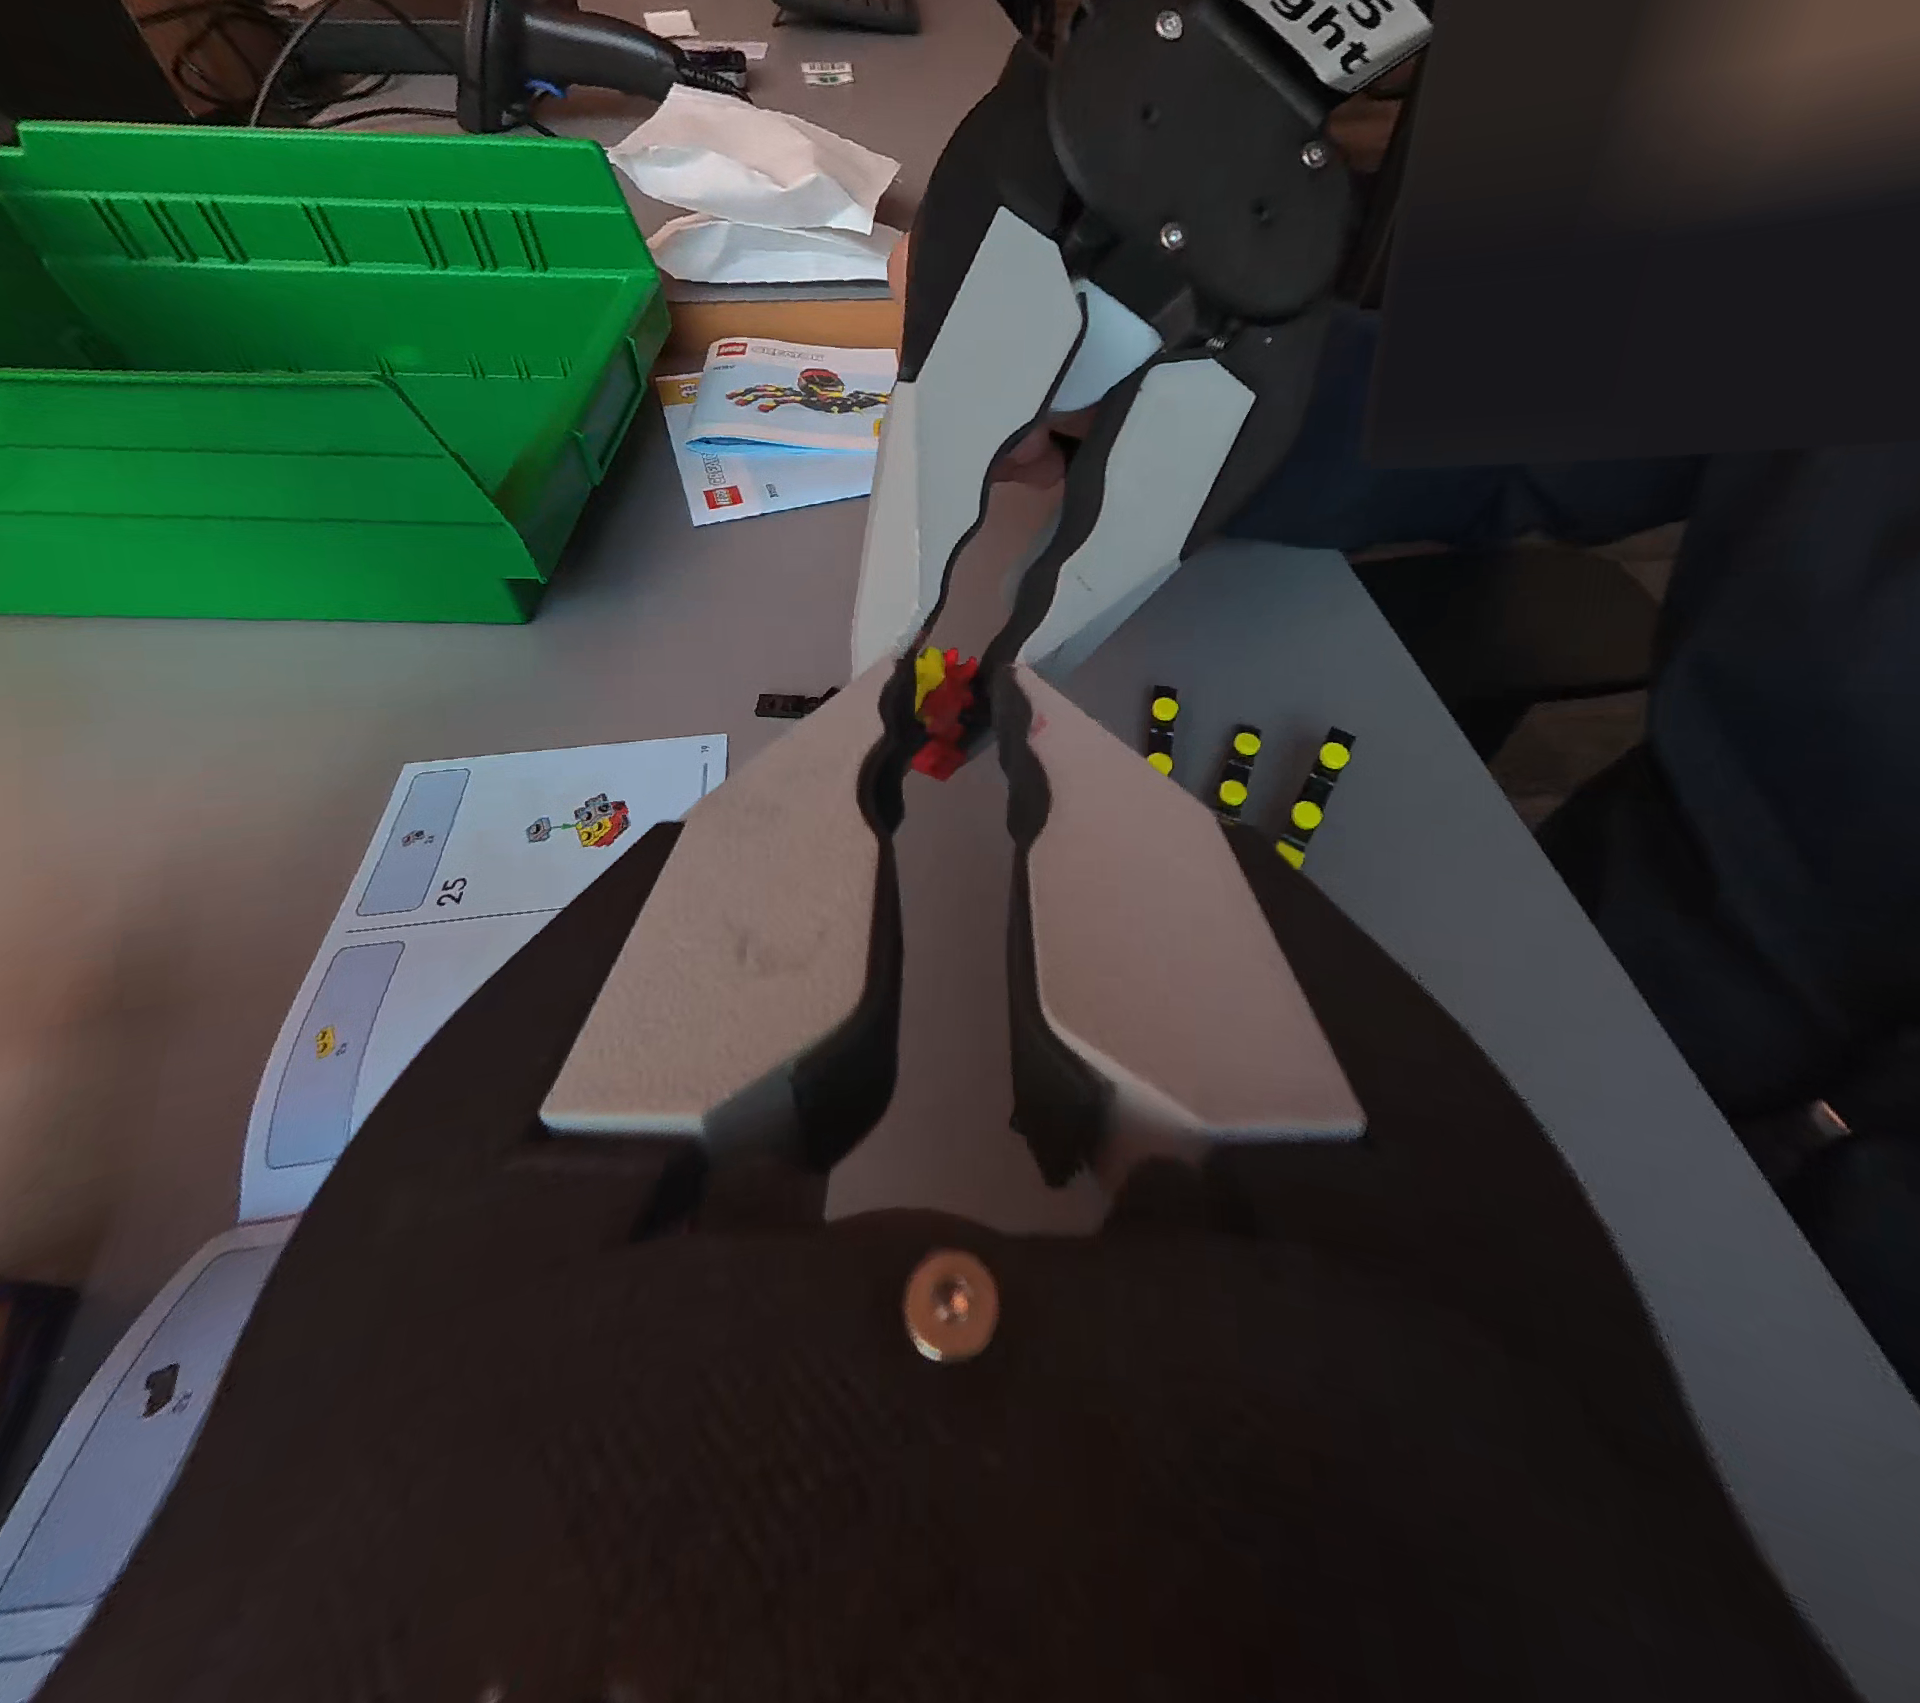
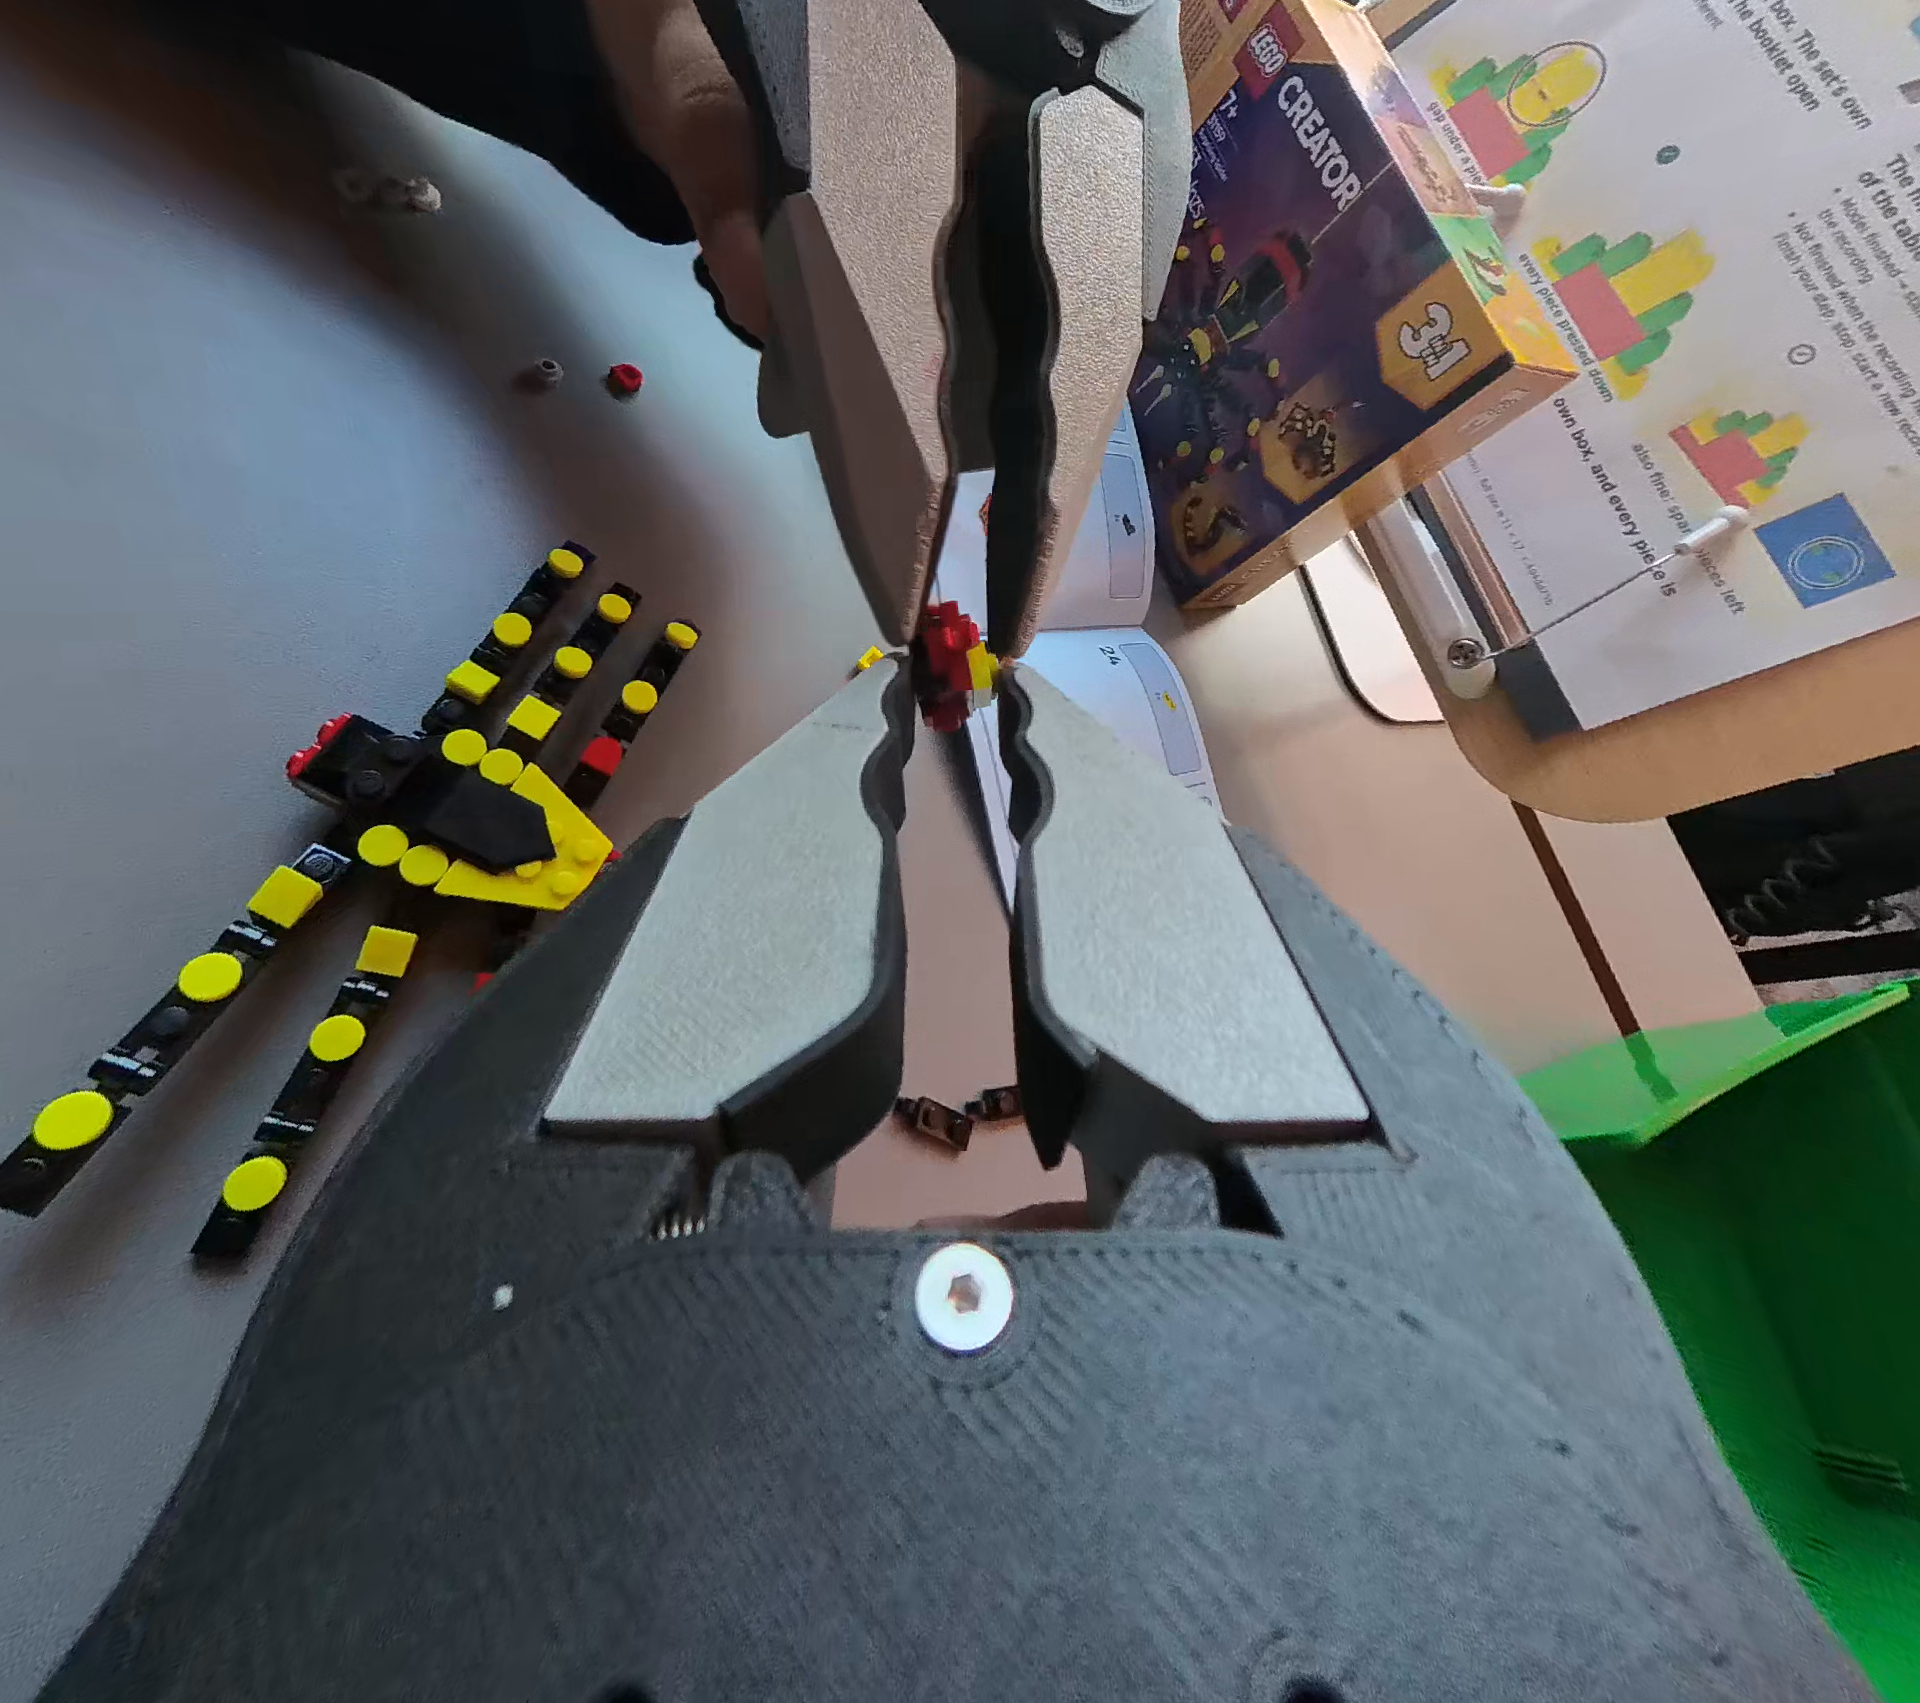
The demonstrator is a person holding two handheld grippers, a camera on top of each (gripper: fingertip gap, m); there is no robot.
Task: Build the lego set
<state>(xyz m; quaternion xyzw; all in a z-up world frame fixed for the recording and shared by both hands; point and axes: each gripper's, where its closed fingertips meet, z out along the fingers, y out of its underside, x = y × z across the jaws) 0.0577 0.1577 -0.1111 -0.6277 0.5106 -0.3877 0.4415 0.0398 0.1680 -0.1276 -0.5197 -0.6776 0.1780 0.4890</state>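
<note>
A small red, yellow and black lego sub-assembly [image 1: 943,711] is held above the grey table, pinched from two sides. My left gripper [image 1: 948,708] is shut on its near side. My right gripper [image 2: 951,685] is shut on the same sub-assembly [image 2: 954,666], and it shows in the left wrist view [image 1: 961,651] coming down from above, tip to tip with my left one. The black and yellow spider body with legs [image 2: 457,806] lies on the table at the left of the right wrist view. Three of its black legs with yellow dots [image 1: 1242,770] show in the left wrist view.
An open instruction booklet [image 1: 488,843] lies under the grippers. A green bin [image 1: 301,365] stands at left, a second booklet [image 1: 779,427] and white tissue [image 1: 758,178] behind. The set's box [image 2: 1340,282] and a printed board [image 2: 1683,219] stand at right. Loose small pieces [image 2: 623,377] lie on the table. My two grippers' fingertips are within a few centimetres of each other.
</note>
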